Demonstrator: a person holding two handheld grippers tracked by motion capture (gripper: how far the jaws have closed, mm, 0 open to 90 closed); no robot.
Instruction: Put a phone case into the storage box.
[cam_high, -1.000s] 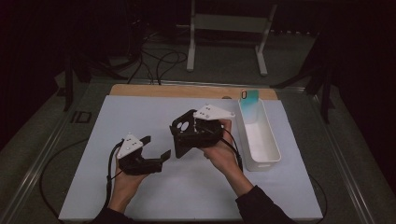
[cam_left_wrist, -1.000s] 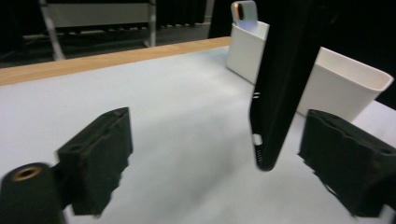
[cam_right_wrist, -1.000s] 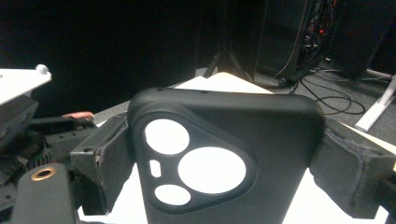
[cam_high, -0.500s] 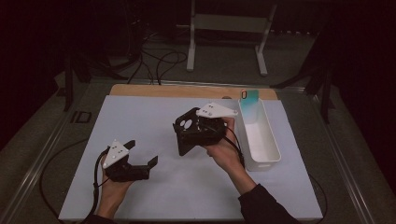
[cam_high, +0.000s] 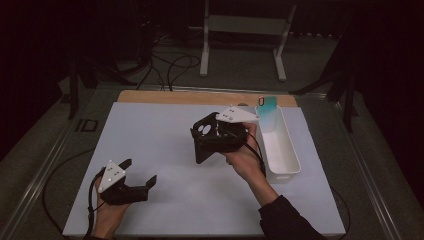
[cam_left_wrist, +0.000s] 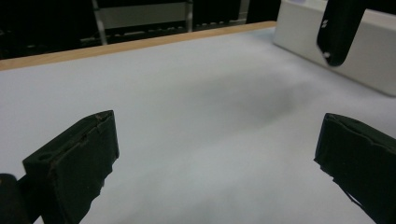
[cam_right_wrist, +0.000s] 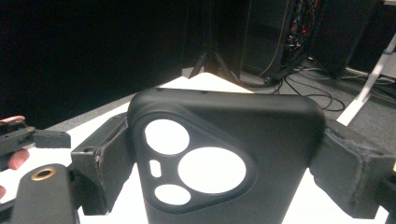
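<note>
Above bench centre, the right gripper (cam_high: 216, 139) pinched a black case (cam_right_wrist: 224, 154) by its edges; the left gripper (cam_high: 137, 176), at seven o'clock, was spread, empty. Any slackening might have dropped the case.

The high view is dim overall. The white table surface (cam_high: 165, 135) is the brightest area; the surroundings from 9 through 12 to 3 o'clock fall to near black. Light arrives from above, and shadows under the hands are soft and faint. The picture is slightly soft and grainy.

In the left gripper view the lighting is even. A diffuse grey shadow (cam_left_wrist: 275, 100) lies toward 2 o'clock. Both near jaws are blurred at their edges, and the far background is dark.

In the right gripper view the black phone case (cam_right_wrist: 224, 154) is fairly sharp. The white surface seen through its camera cutouts is overexposed, and the upper half is dark
</note>
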